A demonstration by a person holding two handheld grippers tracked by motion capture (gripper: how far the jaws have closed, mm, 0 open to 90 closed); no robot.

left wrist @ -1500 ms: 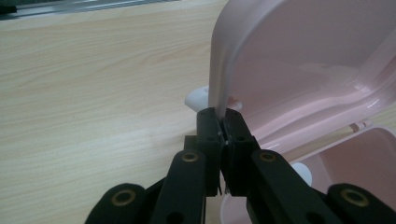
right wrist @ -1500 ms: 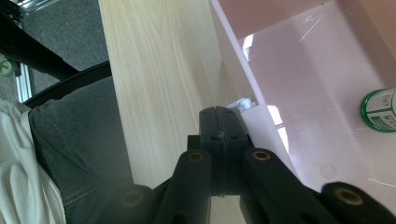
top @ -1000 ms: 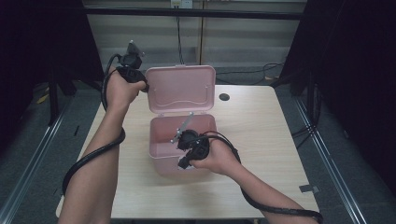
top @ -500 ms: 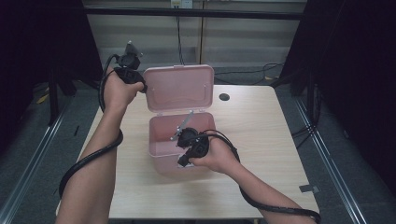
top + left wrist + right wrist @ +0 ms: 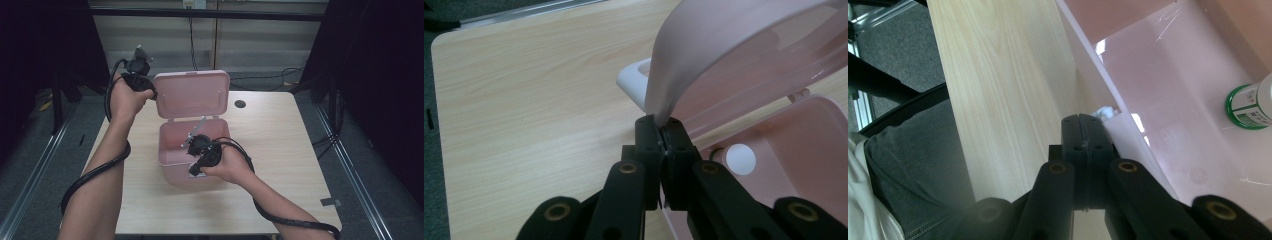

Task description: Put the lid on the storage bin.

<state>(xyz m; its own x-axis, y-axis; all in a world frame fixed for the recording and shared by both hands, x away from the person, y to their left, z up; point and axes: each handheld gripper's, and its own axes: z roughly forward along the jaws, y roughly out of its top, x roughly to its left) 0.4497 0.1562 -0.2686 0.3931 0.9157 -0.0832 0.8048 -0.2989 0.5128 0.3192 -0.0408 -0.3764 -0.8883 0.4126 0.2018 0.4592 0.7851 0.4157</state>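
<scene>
A pink plastic box (image 5: 172,150) stands in the middle of the table with its hinged lid (image 5: 192,95) raised upright. My left gripper (image 5: 150,92) is shut on the lid's left edge; in the left gripper view the pads (image 5: 649,140) pinch the lid's (image 5: 734,55) rim. My right gripper (image 5: 192,170) points down at the box's front wall, jaws shut together. In the right gripper view its tips (image 5: 1087,122) rest against the rim of the wall (image 5: 1108,80), beside a small white piece (image 5: 1105,111). A green-banded bottle (image 5: 1250,107) lies inside.
The wooden table (image 5: 280,150) has a dark round hole (image 5: 240,104) behind the box. A white clasp (image 5: 631,82) juts out by the lid. A white round thing (image 5: 740,159) sits in the box. The person's lap (image 5: 903,165) is close to the table's near edge.
</scene>
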